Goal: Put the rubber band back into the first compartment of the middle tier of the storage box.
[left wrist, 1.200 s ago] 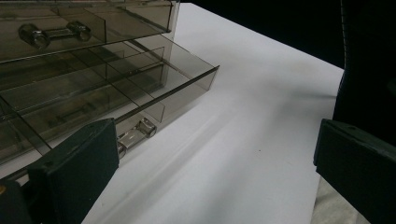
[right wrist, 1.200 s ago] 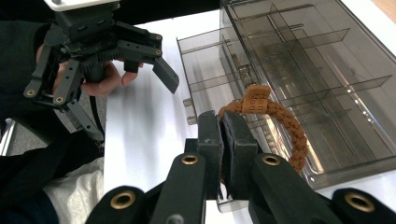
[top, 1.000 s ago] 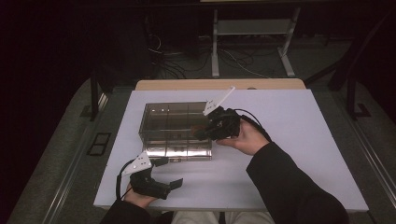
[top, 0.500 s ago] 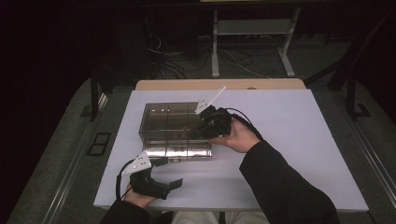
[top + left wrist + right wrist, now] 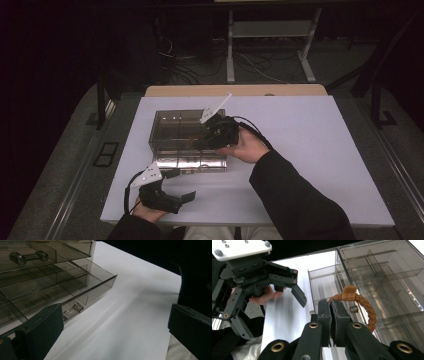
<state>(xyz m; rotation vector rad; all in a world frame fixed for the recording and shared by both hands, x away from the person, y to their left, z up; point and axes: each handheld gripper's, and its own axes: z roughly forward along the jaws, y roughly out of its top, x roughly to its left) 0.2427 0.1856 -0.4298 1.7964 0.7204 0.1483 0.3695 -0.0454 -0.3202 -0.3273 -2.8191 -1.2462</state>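
A smoky clear drawer box [image 5: 172,127] stands on the white table, its lower drawer [image 5: 190,163] pulled out toward me. My right gripper [image 5: 207,139] hovers over the box's right part. In the right gripper view its jaws [image 5: 331,307] are shut on an orange braided bracelet [image 5: 364,307] with a small tan tag, which hangs above the divided compartments [image 5: 387,290]. My left gripper [image 5: 179,186] rests near the table's front edge, in front of the drawer. Its jaws [image 5: 112,332] stand wide open with nothing between them, facing the open drawer [image 5: 75,287] and its handle [image 5: 72,310].
The white tabletop [image 5: 320,150] stretches bare to the right of the box. A wooden strip [image 5: 235,90] edges the table's far side. Beyond it, on the dark floor, are cables and a metal stand [image 5: 270,30].
My right gripper has carried the bracelet a little to the left, farther over the box. The left gripper has stayed in place.
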